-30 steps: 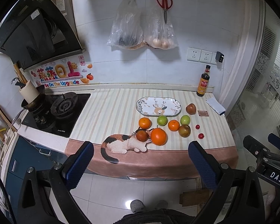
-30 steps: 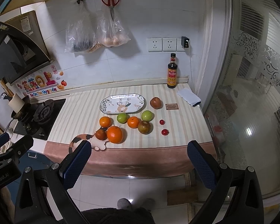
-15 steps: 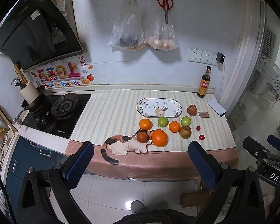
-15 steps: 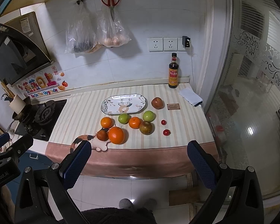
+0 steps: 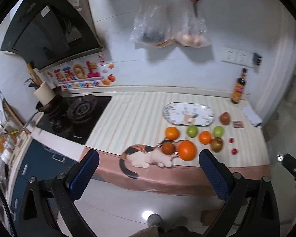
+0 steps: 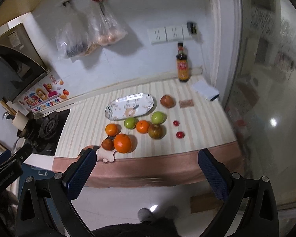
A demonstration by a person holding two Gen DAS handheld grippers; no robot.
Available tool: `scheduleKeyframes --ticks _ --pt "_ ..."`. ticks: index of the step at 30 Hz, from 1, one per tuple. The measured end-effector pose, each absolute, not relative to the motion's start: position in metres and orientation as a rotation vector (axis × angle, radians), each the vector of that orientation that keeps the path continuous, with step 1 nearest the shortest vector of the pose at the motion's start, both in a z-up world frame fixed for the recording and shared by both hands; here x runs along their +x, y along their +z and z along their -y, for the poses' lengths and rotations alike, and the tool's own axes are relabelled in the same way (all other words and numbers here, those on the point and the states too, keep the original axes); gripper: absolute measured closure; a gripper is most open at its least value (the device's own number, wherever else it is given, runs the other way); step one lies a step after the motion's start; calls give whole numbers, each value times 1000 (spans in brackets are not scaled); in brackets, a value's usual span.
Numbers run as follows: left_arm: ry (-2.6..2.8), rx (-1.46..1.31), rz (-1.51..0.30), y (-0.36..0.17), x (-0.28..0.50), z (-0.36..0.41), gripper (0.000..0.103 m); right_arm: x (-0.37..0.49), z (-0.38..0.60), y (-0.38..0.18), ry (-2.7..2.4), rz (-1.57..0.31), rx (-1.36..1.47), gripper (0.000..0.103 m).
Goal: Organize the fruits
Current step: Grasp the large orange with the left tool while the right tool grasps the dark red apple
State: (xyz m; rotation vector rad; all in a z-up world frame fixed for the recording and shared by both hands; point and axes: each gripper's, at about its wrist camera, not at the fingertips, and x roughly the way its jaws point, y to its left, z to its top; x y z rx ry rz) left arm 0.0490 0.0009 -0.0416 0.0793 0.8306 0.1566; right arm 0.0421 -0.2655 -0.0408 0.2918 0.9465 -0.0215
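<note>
Several fruits lie loose on a striped counter mat: a big orange, smaller oranges, green apples, brownish apples and two small red fruits. An oval patterned plate lies empty behind them. My left gripper is open and empty, in front of the counter edge. My right gripper is open and empty, also short of the counter.
A gas hob with a pan is at the left. A sauce bottle, a folded cloth and a small card stand at the back right. Bags and scissors hang on the wall. A glass door is on the right.
Both grippers have moved closer to the counter; the fruits appear larger. The right view has tilted. Nothing on the counter has moved.
</note>
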Motion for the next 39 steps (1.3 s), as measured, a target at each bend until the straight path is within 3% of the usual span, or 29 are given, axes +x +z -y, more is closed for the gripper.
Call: scheduleKeyframes --ticks 7,17,25,31,33,34,39 --pt "252 161 -937 -98 106 -10 0 107 275 -131 26 -1074 371 0" --pt "35 61 -1316 -213 218 -6 0 201 294 -257 -105 -1262 442 0" --pt "-257 133 -1533 -305 289 65 6 231 303 -289 -215 -1318 500 0" --pt "-329 228 -1626 -345 302 96 6 255 314 -304 -215 -1322 594 4" --pt "-339 231 -1634 -350 303 100 11 269 317 -315 -180 -1333 640 6" --pt "-333 239 -1638 -354 305 103 24 274 316 -321 -166 -1345 648 7" --pt "-293 190 -1608 -349 314 101 25 308 307 -364 -62 -1457 645 19"
